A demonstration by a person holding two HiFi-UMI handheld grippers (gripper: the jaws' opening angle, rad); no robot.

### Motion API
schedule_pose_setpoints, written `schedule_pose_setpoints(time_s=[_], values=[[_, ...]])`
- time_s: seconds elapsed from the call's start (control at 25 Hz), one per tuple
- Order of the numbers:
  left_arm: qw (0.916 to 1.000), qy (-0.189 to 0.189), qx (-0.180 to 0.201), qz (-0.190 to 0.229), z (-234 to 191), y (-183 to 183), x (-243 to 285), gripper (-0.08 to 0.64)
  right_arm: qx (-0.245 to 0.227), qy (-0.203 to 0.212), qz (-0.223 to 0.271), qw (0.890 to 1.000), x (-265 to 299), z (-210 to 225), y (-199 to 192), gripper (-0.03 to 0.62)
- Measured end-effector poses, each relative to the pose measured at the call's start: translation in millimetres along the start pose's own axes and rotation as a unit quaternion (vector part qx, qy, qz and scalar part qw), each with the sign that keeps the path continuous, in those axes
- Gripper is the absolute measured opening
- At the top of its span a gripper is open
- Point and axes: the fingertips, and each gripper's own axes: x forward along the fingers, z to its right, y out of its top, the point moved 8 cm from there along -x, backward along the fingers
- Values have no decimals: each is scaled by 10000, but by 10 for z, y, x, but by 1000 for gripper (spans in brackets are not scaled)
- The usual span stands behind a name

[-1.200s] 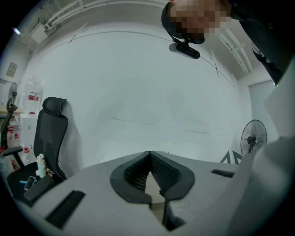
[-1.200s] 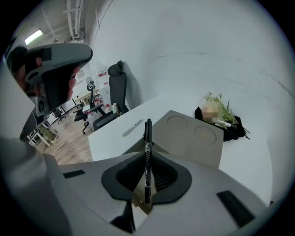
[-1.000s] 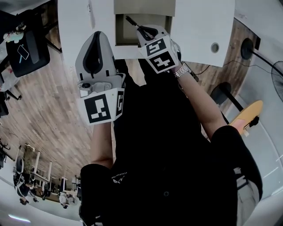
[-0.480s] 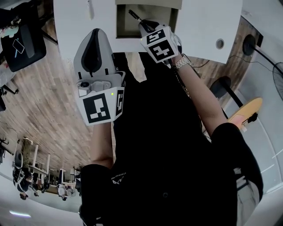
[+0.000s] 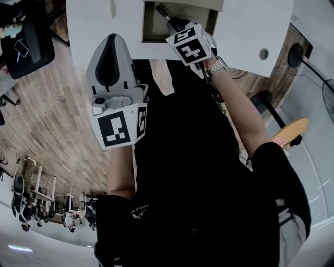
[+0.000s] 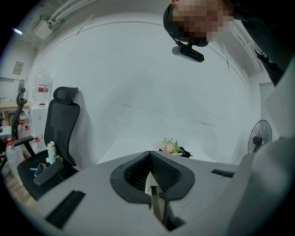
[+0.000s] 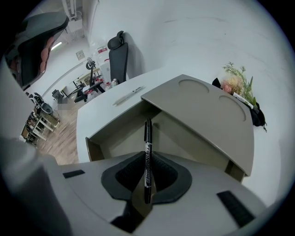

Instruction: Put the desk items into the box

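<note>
My right gripper [image 7: 147,159] is shut on a black marker [image 7: 147,152] that stands up between the pads. The marker's tip [image 5: 162,11] hangs over the open tan box [image 5: 148,26], whose inside [image 7: 120,136] lies just beyond the jaws. The box lid [image 7: 203,120] is swung back to the right. My left gripper [image 5: 110,52] is held off the table's near edge, above the wooden floor. Its jaws [image 6: 150,156] are closed together with nothing between them, and they face a white wall.
The box sits on a white table [image 5: 88,23]. A pen [image 7: 126,95] lies on the table left of the box. A bunch of flowers [image 7: 236,85] lies behind the lid. A black office chair [image 5: 28,49] stands to the left, a fan [image 6: 260,136] to the right.
The right gripper has carried the marker farther forward over the box opening. The left gripper has stayed where it was.
</note>
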Motion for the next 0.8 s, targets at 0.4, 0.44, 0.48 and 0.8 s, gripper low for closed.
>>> schedule_pose_setpoints(time_s=[0.4,0.44,0.48,0.8], values=[[10000,-55,-12,18,-17,3,-9,8,128,27,-13,9999,14,8,-4,78],[10000,-78,-5,21,-10,4,-10,8,167,33,6,9999,1,10,0,84],[9999,-102,4,27,-6,8,-13,8,205,40,23,9998,-14,9,5,87],[9992,-313,172,176,82,172,-50,8,624,-90,370,9973,-332,69,112,4]])
